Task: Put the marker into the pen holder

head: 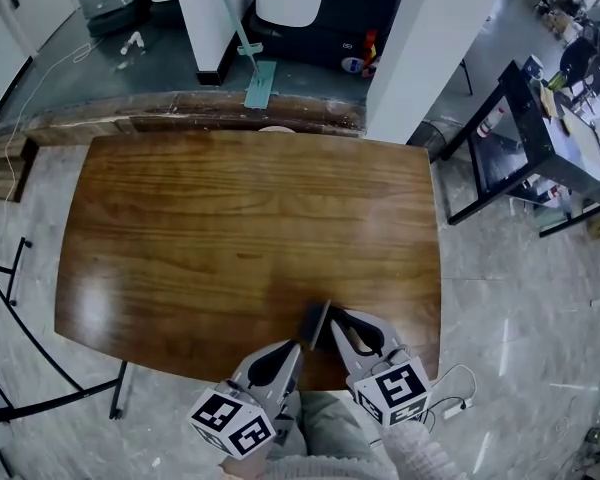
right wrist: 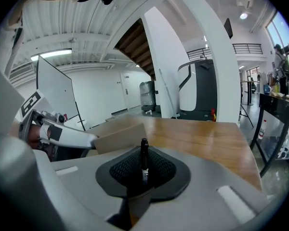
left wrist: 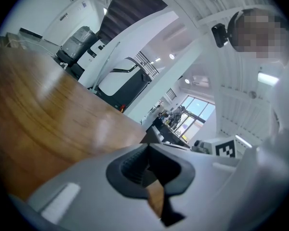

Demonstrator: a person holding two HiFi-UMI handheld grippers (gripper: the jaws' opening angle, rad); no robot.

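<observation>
A black marker [right wrist: 144, 162] stands upright between the pads of my right gripper [right wrist: 143, 177], which is shut on it. In the head view the marker [head: 316, 323] pokes out dark from the right gripper [head: 332, 315] above the near edge of the wooden table [head: 230, 228]. My left gripper [head: 294, 347] sits just left of it, close beside; its jaws [left wrist: 148, 170] are shut with nothing between them. No pen holder shows in any view.
A black metal-frame table [head: 525, 128] with clutter stands on the floor at the right. A long-handled floor tool [head: 258, 83] leans beyond the table's far edge. Black stand legs [head: 10, 268] lie at the left. A white cable [head: 460, 393] trails by the near right corner.
</observation>
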